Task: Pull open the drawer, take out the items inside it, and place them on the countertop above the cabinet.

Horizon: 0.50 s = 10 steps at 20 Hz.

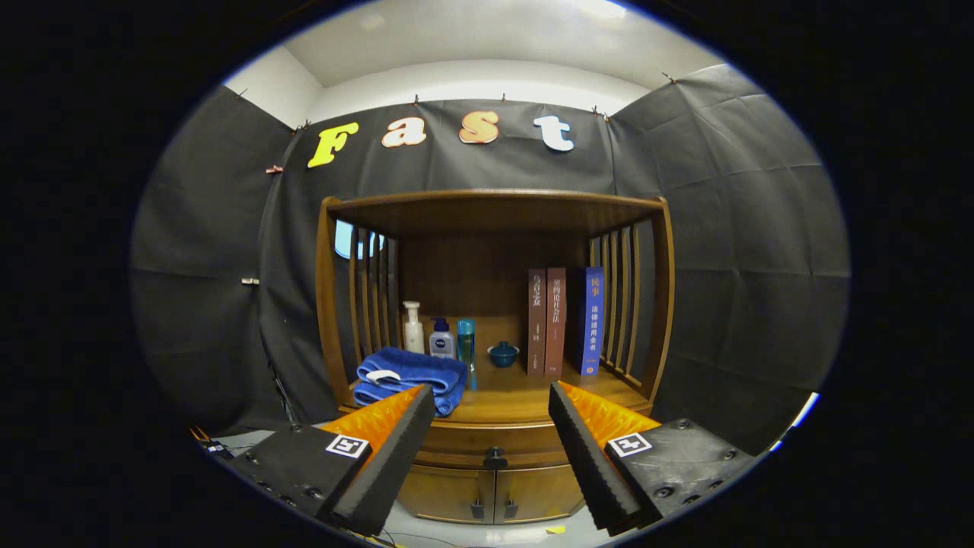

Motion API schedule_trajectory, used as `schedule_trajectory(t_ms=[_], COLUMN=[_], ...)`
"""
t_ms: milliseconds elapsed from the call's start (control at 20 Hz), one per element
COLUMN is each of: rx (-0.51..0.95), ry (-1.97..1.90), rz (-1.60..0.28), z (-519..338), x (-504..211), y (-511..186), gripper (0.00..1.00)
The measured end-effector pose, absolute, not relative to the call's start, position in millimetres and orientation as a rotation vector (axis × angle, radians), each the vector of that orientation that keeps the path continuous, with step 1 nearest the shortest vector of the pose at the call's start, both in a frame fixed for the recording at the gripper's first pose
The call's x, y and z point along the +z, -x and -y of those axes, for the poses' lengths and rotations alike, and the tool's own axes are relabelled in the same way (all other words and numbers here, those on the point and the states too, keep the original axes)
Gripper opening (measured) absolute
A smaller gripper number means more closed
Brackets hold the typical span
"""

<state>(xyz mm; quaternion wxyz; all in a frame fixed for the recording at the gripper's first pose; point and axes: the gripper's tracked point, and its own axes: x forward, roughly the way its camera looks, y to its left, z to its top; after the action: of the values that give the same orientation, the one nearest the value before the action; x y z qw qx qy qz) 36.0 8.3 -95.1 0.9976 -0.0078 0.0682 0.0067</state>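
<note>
Tongs (491, 407) spread wide, holding nothing, facing the wooden cabinet (494, 304). Drawer (487, 441) is shut under the bench (525, 388); its small dark round knob (494, 459) sits between the fingers, beyond their tips. We should advance level, centre on the knob, close squarely, pull straight. The wood looks glossy and smooth; a soft folded blue towel (411, 377) rests on the bench.

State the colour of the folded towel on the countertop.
Blue; the folded towel shows best in the gripper view.

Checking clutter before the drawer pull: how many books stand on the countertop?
3: brown book, second brown book touching it, blue book rightmost by the slats. None seem hidden. Gripper open.
</note>
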Motion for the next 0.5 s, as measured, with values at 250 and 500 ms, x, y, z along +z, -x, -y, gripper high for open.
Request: schedule_trajectory(t_ms=[250, 500], rx=[0.007, 0.019], ry=[0.017, -0.003], rz=[-0.228, -0.335], z=[-4.9, -9.3], x=[-158.7, -226.4], y=[-62.1, -86.8], gripper=[0.98, 0.98])
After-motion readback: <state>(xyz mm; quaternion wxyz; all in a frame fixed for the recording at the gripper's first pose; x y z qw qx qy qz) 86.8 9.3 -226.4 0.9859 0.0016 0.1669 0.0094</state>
